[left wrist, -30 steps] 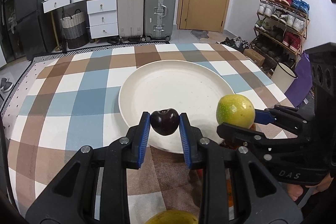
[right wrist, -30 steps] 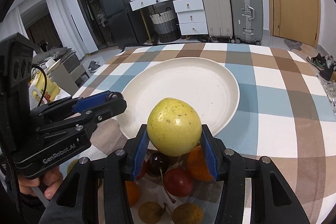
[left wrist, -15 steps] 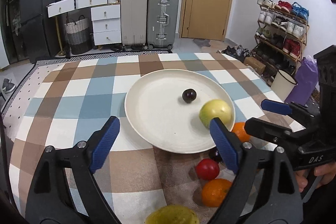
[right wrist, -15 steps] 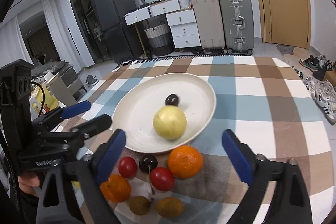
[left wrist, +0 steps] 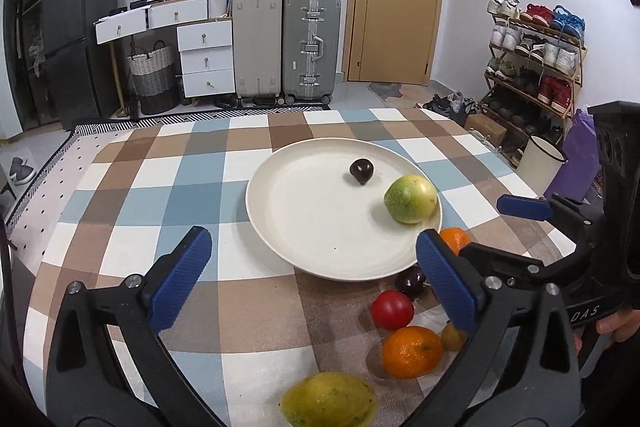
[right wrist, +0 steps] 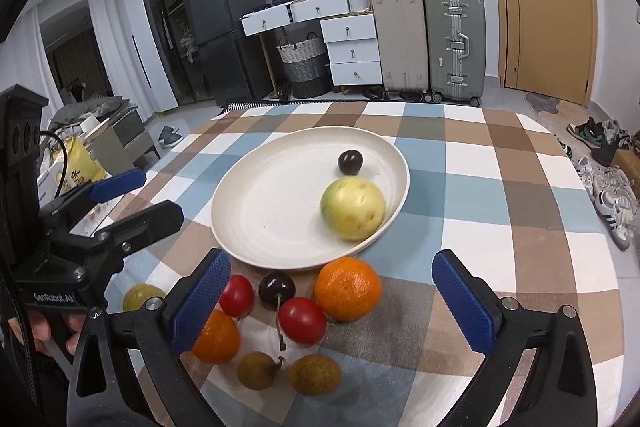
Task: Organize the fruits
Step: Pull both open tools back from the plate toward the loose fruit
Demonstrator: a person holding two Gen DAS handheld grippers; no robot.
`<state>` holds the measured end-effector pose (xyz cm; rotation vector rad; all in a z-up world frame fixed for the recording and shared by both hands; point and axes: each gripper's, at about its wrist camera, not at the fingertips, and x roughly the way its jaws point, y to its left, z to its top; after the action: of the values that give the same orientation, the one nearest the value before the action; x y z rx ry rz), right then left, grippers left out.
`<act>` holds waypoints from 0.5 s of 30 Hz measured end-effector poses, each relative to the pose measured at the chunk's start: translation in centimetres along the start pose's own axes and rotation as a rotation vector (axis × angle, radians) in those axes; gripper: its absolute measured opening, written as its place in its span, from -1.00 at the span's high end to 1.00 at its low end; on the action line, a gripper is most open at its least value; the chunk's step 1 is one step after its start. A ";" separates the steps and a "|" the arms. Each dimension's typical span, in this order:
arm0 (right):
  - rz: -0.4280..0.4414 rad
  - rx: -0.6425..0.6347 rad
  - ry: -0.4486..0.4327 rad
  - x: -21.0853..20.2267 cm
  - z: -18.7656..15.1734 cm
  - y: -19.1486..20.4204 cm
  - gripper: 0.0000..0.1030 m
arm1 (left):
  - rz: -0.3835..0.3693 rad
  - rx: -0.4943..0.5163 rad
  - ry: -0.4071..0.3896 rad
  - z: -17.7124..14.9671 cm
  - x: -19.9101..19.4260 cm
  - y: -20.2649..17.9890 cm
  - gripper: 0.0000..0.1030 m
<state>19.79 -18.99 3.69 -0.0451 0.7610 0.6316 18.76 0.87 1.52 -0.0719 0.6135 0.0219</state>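
Note:
A cream plate (left wrist: 312, 227) (right wrist: 260, 211) on the checked tablecloth holds a dark cherry (left wrist: 361, 169) (right wrist: 350, 161) and a yellow-green round fruit (left wrist: 409, 199) (right wrist: 353, 207). Loose fruit lies in front of the plate: oranges (right wrist: 347, 288) (left wrist: 412, 351), red cherry tomatoes (right wrist: 302, 319) (left wrist: 391, 309), a dark cherry with stem (right wrist: 277, 289), brown longans (right wrist: 315, 373) and a yellow-green fruit (left wrist: 329, 399). My left gripper (left wrist: 312, 279) is open and empty, held back from the plate's near edge. My right gripper (right wrist: 332, 307) is open and empty above the loose fruit.
The checked tablecloth (left wrist: 160, 195) covers the whole table. Suitcases (left wrist: 312, 47), white drawers (left wrist: 206, 55) and a door stand behind. A shoe rack (left wrist: 532, 67) is at the right, past the table edge. A fridge (right wrist: 212, 27) stands at the back left.
Both grippers opened and let go: the dark cherry and the yellow-green fruit now lie on the plate. Both grippers have drawn back toward me from the plate.

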 end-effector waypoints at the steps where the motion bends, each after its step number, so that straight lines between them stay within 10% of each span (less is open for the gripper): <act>1: 0.001 -0.002 0.001 -0.1 -0.2 0.0 -0.99 | 0.008 -0.001 -0.001 -0.1 -0.1 0.0 -0.98; 15: 0.006 0.003 0.013 -1.9 -2.1 -0.8 -0.99 | 0.033 0.012 0.022 -2.7 -1.7 0.0 -0.98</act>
<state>17.86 -21.16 3.25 -0.0439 0.7747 0.6368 15.77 0.66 0.31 -0.0508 0.6367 0.0492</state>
